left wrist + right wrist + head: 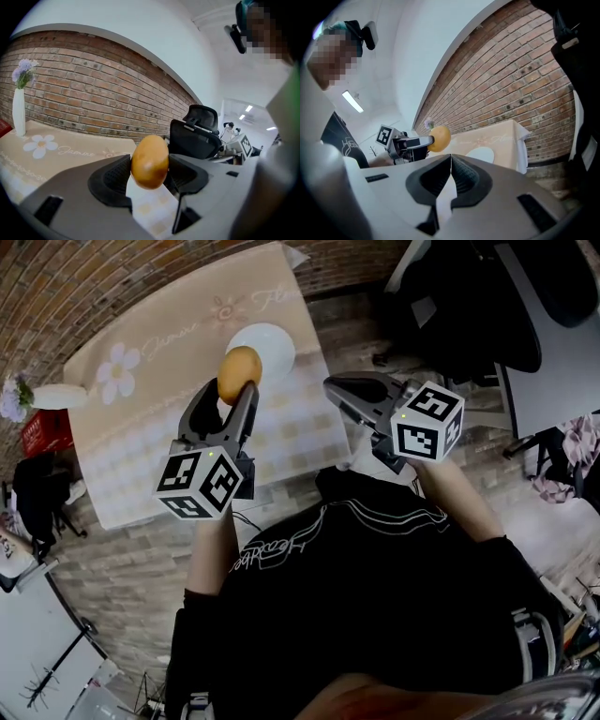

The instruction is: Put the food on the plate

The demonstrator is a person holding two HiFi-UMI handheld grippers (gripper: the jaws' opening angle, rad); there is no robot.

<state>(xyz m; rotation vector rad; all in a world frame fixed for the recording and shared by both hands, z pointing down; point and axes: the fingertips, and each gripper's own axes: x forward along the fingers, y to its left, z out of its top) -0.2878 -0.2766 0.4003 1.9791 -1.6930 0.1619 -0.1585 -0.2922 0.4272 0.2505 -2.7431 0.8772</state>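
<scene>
Far off to the left of the left tool point(232, 390), a white vase point(56, 396) with purple flowers point(14, 397) stands at the end of the desk point(159, 427). A red box point(45, 432) sits just past that end, also far to the tool's left.

The desk has a tan cloth with a big white flower on it. The left tool is up in the air over this cloth. Its two jaws squeeze the food point(240, 371), a smooth, orange-brown, egg-shaped lump, one jaw on each side.

The white plate point(272, 345) lies on the cloth just past the left tool's tips and a little to their right. Nothing is on it.

The right tool point(330, 385) is to the right of the left tool, off the desk's edge. Its jaws are pressed together with nothing between them. A black office chair point(469, 306) stands farther right, past the right tool.
</scene>
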